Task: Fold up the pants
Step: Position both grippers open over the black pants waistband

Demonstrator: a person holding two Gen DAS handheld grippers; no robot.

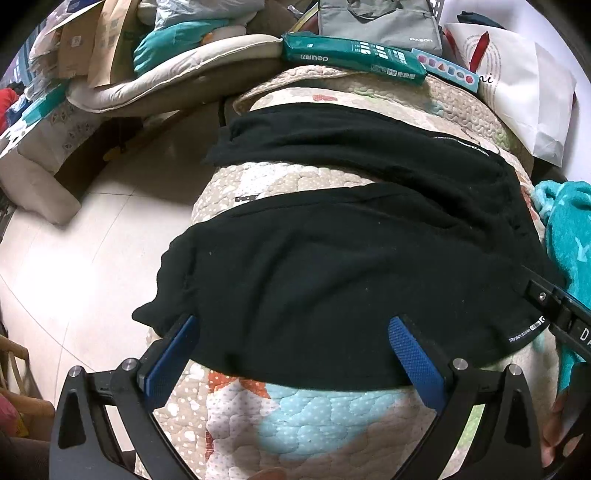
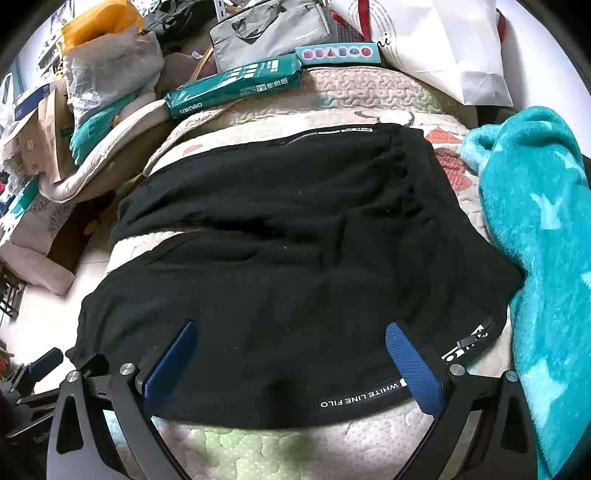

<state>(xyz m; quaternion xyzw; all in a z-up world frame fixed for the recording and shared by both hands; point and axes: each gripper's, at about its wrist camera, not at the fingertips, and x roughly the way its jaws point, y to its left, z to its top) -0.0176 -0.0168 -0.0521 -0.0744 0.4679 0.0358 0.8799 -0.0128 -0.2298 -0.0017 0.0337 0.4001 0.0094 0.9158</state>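
Observation:
Black pants (image 1: 332, 273) lie spread flat on a quilted patterned cover (image 1: 314, 417), two legs running to the left with a strip of quilt between them. They also show in the right wrist view (image 2: 288, 266), with a white-lettered waistband (image 2: 362, 397) near the front edge. My left gripper (image 1: 291, 325) is open, hovering over the near leg's front edge, holding nothing. My right gripper (image 2: 288, 332) is open over the waist end, empty. The right gripper's body shows at the right edge of the left wrist view (image 1: 561, 314).
A teal fleece blanket (image 2: 543, 236) lies right of the pants. A green packet (image 1: 354, 57), a grey bag (image 1: 380, 22) and a white paper bag (image 1: 524, 88) sit at the back. Cushions and boxes (image 1: 110, 66) pile at the left, above pale tiled floor (image 1: 74, 266).

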